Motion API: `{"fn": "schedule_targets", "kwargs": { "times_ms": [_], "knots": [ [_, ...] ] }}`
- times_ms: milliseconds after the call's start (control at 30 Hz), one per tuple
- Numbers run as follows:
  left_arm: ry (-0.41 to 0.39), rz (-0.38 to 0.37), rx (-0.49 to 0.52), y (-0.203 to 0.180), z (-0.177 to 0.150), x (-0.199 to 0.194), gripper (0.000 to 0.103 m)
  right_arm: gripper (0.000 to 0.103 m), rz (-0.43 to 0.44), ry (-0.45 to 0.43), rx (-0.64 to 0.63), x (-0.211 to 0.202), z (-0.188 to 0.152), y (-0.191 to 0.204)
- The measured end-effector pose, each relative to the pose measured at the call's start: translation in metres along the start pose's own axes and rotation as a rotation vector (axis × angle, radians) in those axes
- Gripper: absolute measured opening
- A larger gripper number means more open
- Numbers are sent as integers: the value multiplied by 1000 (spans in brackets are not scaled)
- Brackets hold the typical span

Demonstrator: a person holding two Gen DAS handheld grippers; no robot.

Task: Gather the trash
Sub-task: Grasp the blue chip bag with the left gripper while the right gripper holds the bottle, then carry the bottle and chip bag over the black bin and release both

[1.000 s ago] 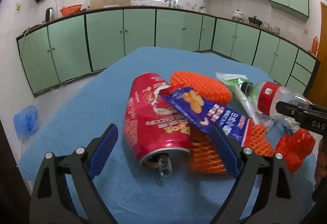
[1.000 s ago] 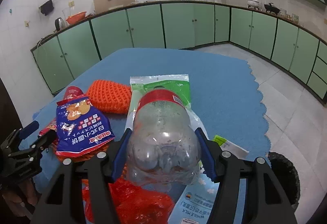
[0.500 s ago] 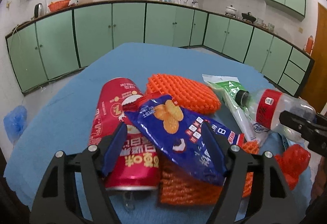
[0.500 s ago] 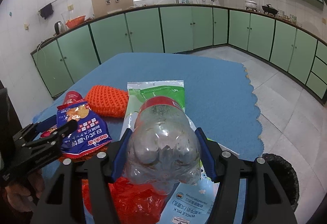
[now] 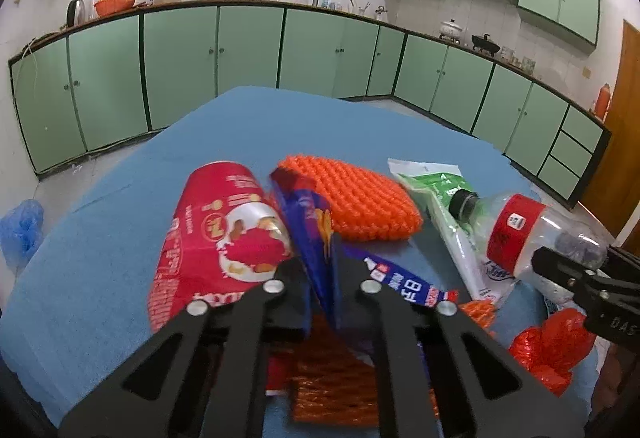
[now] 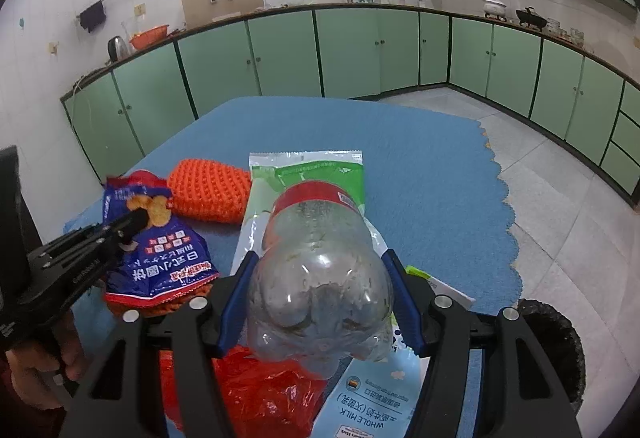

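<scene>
My left gripper (image 5: 320, 262) pinches the crumpled blue snack bag (image 5: 316, 214) between its closing jaws, just right of a red drink can (image 5: 216, 234) lying on its side. From the right wrist view the left gripper (image 6: 136, 222) grips the snack bag (image 6: 168, 254) at its upper edge. My right gripper (image 6: 319, 262) is shut on the base of a clear plastic bottle (image 6: 320, 270) with a red label. That bottle (image 5: 532, 234) also appears at the right in the left wrist view, held by the right gripper (image 5: 560, 266).
On the blue tablecloth (image 6: 420, 166) lie an orange foam net (image 5: 360, 198), a green-white wrapper (image 6: 308, 170), a red plastic bag (image 6: 260, 390) and a flattened milk carton (image 6: 372, 398). A black bin (image 6: 560, 350) stands off the table's right edge. Green kitchen cabinets line the walls.
The left gripper moved right from around the red can and its jaws closed from wide open onto the blue snack bag, crumpling it. The right gripper kept still with the bottle.
</scene>
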State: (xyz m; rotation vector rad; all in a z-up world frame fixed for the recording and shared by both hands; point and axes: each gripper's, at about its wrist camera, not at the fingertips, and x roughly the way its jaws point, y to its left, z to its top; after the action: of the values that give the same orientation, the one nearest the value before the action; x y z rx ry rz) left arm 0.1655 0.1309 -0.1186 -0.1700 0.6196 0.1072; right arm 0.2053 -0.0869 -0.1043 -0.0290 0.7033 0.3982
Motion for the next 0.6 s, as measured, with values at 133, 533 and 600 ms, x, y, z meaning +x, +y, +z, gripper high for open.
{"fn": "schedule_targets", "kwargs": {
  "times_ms": [133,533,600],
  "knots": [
    [6,-4,12,-5,0,3,4,69,-4,6,-4,7,4,1],
    [-43,-2,32,-13,7,-13,1,61,25,6,42,4,5,-2],
    [-68,-6,33,-15,12,-22,0,61,26,-23,36,-5,9,0]
  ]
}}
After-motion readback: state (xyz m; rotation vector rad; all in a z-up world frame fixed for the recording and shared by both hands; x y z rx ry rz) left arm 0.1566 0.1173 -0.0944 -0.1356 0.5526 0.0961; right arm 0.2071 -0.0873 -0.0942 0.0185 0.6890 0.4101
